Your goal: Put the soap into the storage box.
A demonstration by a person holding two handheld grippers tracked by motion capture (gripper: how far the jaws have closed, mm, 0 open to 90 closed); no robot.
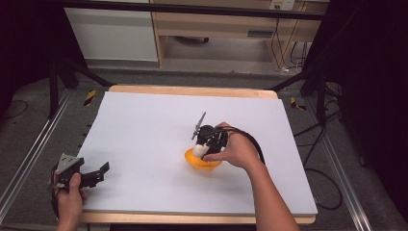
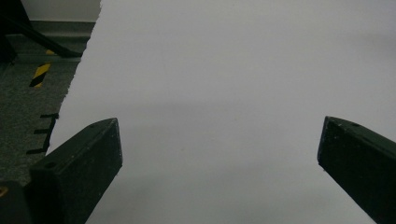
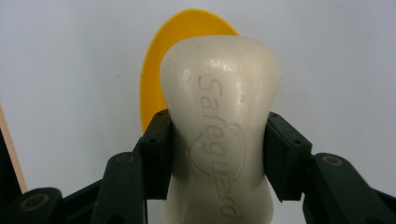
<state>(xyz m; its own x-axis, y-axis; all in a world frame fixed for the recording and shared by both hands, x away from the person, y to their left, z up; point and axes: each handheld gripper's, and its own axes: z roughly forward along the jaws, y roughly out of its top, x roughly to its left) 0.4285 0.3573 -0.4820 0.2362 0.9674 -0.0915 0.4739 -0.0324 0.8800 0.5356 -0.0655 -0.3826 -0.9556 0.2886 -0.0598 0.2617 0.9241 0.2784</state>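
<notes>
A white bar of soap with an embossed brand name sits clamped at its waist between the black pads of my right gripper, which is shut on it. Behind the soap lies a yellow dish. From above, the right gripper hangs right over that yellow dish near the middle of the white board, with the soap showing at its tip. My left gripper rests at the board's near left edge, open; its jaws stand wide apart over bare white board with nothing between them.
The white board covers a wooden table. Metal rails and black stand legs flank it, with cables on the floor at the right. A wooden cabinet stands beyond the far edge.
</notes>
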